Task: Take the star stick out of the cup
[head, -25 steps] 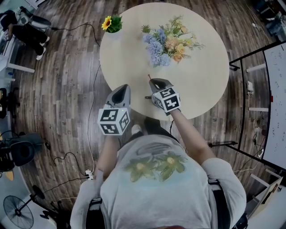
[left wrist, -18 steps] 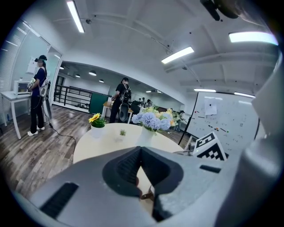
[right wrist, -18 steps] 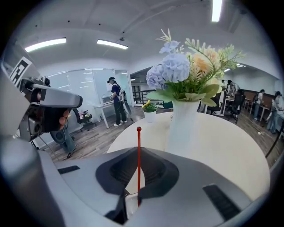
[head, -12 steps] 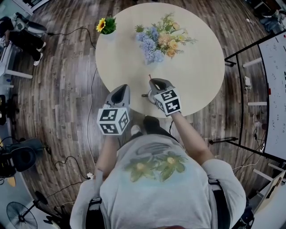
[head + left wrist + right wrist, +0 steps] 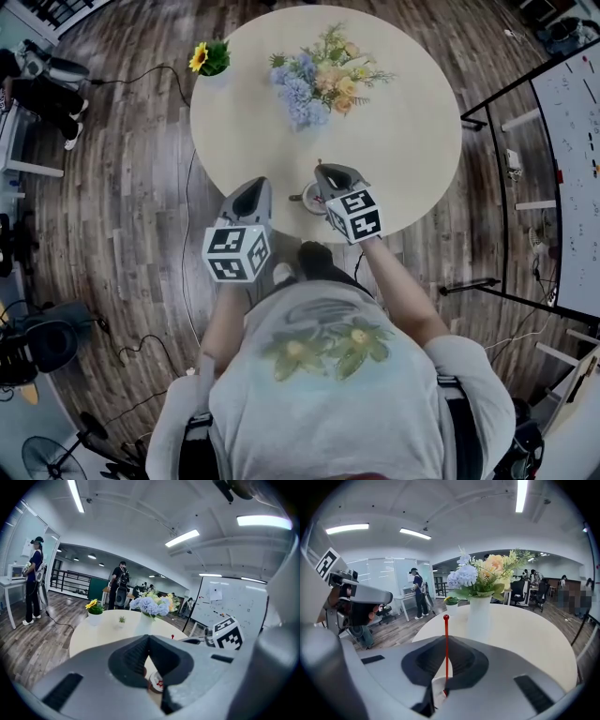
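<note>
A thin red star stick [image 5: 446,653] with a round knob on top stands upright between the jaws of my right gripper [image 5: 446,640], which is shut on it. Its tip pokes out above that gripper [image 5: 323,172] in the head view. A small white cup [image 5: 310,197] sits on the round table [image 5: 403,131] near the front edge, just left of the right gripper. Seen in the left gripper view, the cup [image 5: 157,682] shows a red star mark. My left gripper [image 5: 254,187] hangs left of the cup over the table's edge, its jaws [image 5: 149,637] shut and empty.
A white vase of mixed flowers [image 5: 314,75] stands at the table's far side, with a small sunflower pot [image 5: 208,58] at its far left edge. A whiteboard on a stand [image 5: 572,178] is to the right. Several people [image 5: 33,581] stand across the room.
My right gripper has lifted a little with the stick, and more of the cup shows beside it. The head camera has shifted, so the table sits further left.
</note>
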### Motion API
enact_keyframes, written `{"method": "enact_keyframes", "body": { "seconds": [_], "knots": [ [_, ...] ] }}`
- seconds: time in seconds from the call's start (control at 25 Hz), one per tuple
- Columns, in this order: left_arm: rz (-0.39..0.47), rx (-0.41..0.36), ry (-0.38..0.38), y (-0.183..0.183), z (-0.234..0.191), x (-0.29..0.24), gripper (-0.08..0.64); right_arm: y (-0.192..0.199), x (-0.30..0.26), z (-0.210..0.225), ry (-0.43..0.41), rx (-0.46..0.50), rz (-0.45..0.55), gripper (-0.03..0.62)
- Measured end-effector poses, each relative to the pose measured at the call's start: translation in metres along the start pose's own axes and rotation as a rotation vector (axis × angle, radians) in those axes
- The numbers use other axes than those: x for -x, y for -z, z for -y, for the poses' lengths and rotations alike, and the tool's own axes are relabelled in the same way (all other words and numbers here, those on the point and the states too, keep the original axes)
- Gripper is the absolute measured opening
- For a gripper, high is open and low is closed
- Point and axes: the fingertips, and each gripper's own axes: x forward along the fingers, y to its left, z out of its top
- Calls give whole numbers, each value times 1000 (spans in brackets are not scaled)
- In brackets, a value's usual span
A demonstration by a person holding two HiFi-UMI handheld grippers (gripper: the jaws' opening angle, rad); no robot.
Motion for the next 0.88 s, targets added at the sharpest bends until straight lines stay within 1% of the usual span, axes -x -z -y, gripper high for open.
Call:
{"method": "enact_keyframes", "body": {
  "seconds": [0.56, 0.88],
  "knots": [
    [-5, -28, 44, 0, 16, -1, 3, -13, 32, 5, 37, -29, 76, 23],
    [-4, -39, 67, -1, 23, -2, 3, -29, 50, 6, 57, -35, 129, 23]
  ]
}}
